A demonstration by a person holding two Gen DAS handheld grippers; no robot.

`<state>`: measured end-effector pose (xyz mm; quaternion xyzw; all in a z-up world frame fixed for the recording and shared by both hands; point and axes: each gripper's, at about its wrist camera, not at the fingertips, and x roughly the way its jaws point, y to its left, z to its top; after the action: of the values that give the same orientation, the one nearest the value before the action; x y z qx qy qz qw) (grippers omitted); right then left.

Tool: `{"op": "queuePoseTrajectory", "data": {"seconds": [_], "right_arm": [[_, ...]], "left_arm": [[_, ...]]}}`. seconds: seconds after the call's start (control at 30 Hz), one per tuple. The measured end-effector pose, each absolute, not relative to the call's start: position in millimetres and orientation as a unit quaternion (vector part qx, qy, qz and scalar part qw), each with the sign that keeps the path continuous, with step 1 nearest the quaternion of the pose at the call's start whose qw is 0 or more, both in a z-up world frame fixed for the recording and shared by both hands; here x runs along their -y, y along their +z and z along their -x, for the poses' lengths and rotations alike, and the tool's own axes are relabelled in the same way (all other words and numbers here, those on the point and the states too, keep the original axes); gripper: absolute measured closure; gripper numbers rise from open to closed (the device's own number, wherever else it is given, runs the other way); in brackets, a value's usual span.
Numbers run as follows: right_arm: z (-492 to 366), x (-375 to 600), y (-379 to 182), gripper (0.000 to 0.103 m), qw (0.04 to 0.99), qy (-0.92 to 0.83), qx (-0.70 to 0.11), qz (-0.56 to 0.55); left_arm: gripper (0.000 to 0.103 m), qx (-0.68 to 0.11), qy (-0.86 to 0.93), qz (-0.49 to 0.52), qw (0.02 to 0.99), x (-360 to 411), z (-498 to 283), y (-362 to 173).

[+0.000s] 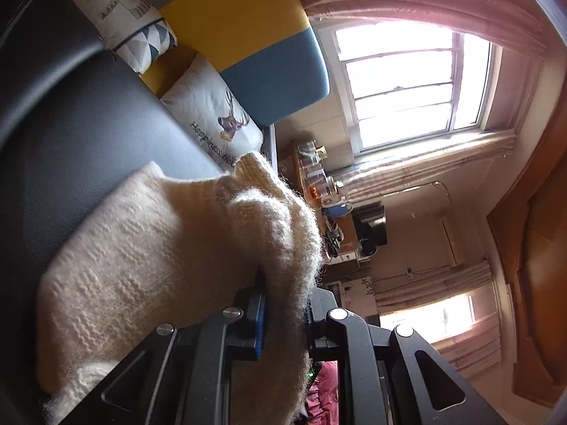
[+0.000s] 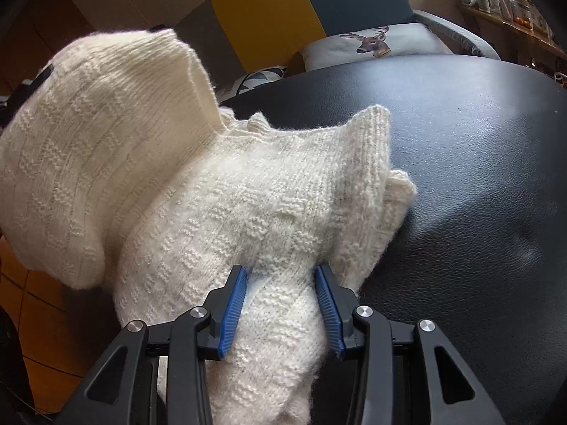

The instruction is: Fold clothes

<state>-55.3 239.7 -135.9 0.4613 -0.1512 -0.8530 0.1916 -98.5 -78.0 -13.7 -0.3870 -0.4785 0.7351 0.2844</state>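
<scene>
Between the left gripper (image 1: 283, 318), cream sweater (image 1: 149, 255) hides its pads.

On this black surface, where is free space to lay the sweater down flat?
The black leather surface is bare right of the cream knitted sweater, up to the deer cushion. The left part is crowded: the sweater is bunched there, between the pads of the right hand-held gripper.

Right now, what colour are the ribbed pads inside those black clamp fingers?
Bright blue pads, clearest in the right wrist view, where they squeeze the cream sweater.
</scene>
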Motion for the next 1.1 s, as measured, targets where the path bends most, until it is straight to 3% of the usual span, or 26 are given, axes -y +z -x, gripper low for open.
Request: {"op": "queuePoseTrajectory", "data": {"seconds": [0.27, 0.6, 0.7, 0.8, 1.0, 1.1], "right_arm": [[49.2, -246.1, -141.1, 0.060, 0.209, -0.856, 0.168, -0.443], [39.3, -245.3, -142.9, 0.060, 0.212, -0.864, 0.153, -0.431], [36.4, -244.4, -141.9, 0.060, 0.209, -0.866, 0.149, -0.430], [33.0, -244.8, -141.4, 0.061, 0.209, -0.867, 0.148, -0.428], [26.0, -254.1, -135.8, 0.061, 0.223, -0.865, 0.167, -0.418], [11.9, -266.3, -130.5, 0.061, 0.217, -0.864, 0.177, -0.418]], "left_arm": [[0.087, 0.418, 0.731, 0.456, 0.287, -3.6, 114.4, -39.6], [0.086, 0.372, 0.722, 0.525, 0.253, -49.8, 118.7, -91.9], [0.085, 0.354, 0.726, 0.531, 0.256, -54.8, 117.2, -82.2], [0.076, 0.336, 0.727, 0.537, 0.265, -59.9, 113.9, -70.4], [0.074, 0.338, 0.711, 0.500, 0.362, -49.5, 90.4, -12.6], [0.059, 0.329, 0.755, 0.444, 0.353, -5.7, 83.9, 17.0]]}}
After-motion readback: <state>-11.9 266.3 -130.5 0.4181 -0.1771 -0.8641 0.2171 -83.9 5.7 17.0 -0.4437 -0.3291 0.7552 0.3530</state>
